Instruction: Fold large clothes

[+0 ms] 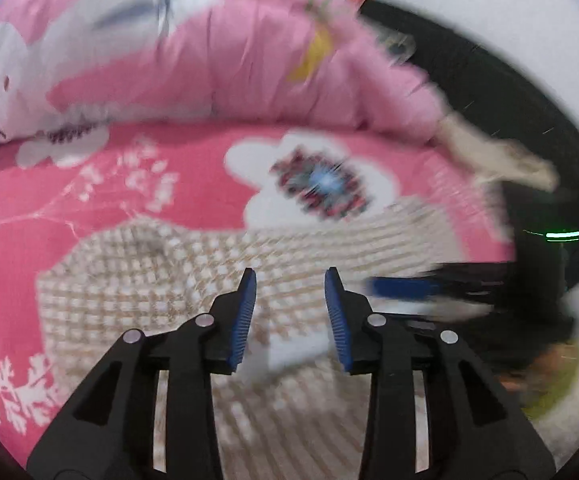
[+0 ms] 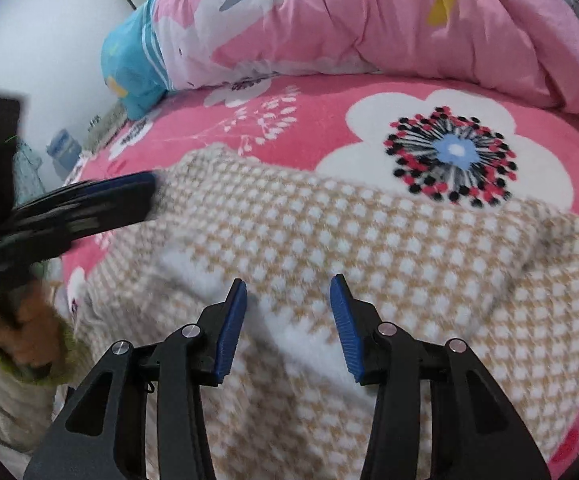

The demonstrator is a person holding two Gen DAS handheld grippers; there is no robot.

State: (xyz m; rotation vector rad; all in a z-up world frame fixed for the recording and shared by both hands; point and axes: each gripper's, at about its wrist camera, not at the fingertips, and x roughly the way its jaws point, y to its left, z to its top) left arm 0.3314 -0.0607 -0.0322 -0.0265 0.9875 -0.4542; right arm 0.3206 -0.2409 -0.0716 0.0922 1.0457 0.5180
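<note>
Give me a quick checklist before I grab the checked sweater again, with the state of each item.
1. Left gripper jaws apart, nothing clamped: ok.
2. Right gripper jaws apart, nothing clamped: ok.
3. Checked sweater lying on the pink floral blanket: ok.
4. Sweater flat, no bunching: not ok, a raised fold at its right side in the right wrist view.
5. Pink quilt clear of the sweater: ok, it sits further back.
6. Fold edges lined up: cannot tell, left wrist view is blurred.
</note>
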